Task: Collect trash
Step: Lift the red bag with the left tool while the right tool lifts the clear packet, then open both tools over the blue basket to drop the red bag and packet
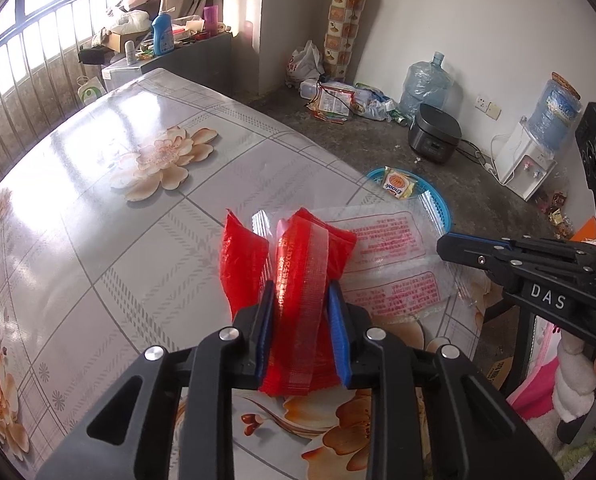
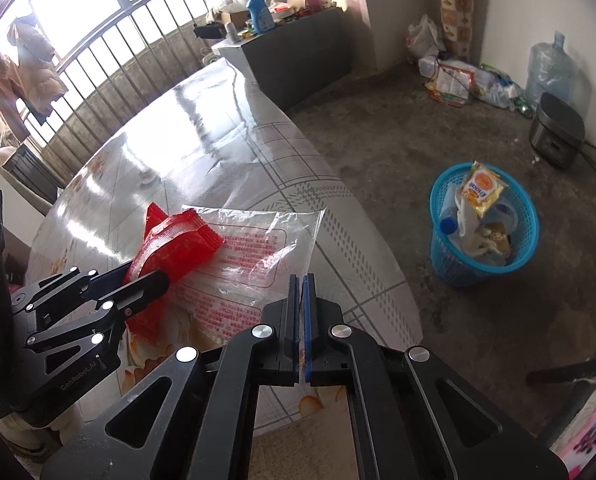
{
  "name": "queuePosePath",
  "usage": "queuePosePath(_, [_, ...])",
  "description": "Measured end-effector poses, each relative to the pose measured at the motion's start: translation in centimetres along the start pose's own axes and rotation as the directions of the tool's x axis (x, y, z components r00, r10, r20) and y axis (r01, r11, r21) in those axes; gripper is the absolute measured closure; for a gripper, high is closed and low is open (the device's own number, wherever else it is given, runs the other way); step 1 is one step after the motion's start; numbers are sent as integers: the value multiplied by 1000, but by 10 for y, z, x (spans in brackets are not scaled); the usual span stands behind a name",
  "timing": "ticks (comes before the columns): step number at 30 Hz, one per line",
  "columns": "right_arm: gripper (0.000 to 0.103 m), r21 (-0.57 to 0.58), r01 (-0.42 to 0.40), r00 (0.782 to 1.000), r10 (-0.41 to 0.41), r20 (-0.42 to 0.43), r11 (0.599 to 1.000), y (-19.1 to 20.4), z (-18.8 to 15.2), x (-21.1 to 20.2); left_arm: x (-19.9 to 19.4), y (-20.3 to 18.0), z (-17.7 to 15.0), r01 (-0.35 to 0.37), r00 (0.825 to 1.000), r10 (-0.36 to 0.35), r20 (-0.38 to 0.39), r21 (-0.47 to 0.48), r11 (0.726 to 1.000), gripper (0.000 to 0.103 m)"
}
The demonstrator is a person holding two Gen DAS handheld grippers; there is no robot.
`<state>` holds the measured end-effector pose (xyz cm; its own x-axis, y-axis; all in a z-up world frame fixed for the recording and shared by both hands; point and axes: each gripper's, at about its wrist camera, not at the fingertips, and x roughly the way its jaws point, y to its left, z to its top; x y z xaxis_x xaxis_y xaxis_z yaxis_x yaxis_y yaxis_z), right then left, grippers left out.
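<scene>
Left wrist view: we find left gripper [image 1: 301, 300] clamping crumpled red plastic wrapper [image 1: 298, 264]; right gripper [image 2: 302, 280] jaws closed, empty.

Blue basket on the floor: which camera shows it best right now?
The right wrist view: the whole blue basket and its trash show unobstructed. In the left wrist view only part of its rim shows beyond the table edge.

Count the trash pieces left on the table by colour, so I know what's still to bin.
Red packet, pinched in the left gripper: 1
Clear printed bag, lying flat under it: 1
Total: 2
</scene>
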<state>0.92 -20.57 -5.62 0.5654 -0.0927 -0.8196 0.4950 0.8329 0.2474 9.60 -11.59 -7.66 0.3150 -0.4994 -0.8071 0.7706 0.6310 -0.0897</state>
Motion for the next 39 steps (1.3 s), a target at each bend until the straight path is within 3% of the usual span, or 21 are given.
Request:
queuePosePath(15, [103,46,14,993,-19,116,999,-20,12,-26,-27,11,13,-32,997,32,76,-3,999,86])
queuePosePath(20, [103,156,29,978,-60,201,987,-62,31,-49,-41,6,44,9,990,-11,138,16,1000,86])
queuePosePath(26, [103,318,87,937,-186,296,944,-132,46,-77,-35,-26,102,96,979,-114,168,113,989,86])
queuePosePath(34, [103,497,128,907,-304,290,858,-212,44,-71,26,-100,168,252,960,-272,64,226,941,86])
queuePosePath(36, [103,540,126,910,-314,271,832,-230,40,-62,50,-121,180,284,954,-298,21,252,925,86])
queuePosePath(39, [103,622,71,933,-273,235,779,-259,29,-39,89,-151,191,334,942,-333,-53,281,900,86])
